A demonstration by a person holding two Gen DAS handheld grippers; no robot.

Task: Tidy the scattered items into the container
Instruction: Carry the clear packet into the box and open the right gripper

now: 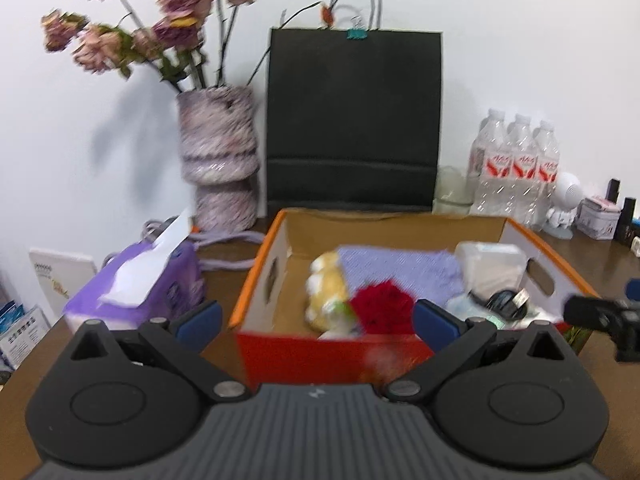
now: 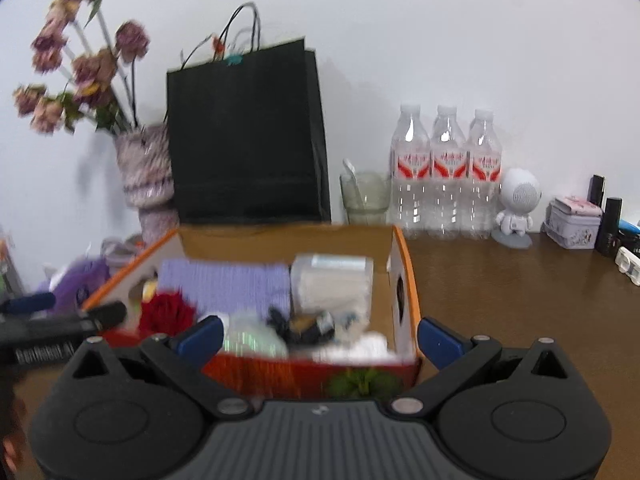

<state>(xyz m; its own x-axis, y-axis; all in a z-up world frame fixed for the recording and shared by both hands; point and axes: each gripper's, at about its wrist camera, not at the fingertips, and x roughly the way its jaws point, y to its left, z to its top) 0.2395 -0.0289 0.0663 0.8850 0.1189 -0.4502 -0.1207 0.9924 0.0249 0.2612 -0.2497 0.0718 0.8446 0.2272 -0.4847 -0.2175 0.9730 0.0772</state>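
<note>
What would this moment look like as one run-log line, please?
left gripper: open, empty | right gripper: open, empty | box: holds cloth, red flower

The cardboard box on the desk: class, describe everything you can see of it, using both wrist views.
The cardboard box is open-topped, with orange rim edges, a red front wall, white outer side walls with cut-out handle holes, and a plain brown inside. It sits upright on the brown desk, in front of the black paper bag. Inside lie a lilac cloth, a red flower, a yellow soft toy, a clear plastic tub and small blurred items.
</note>
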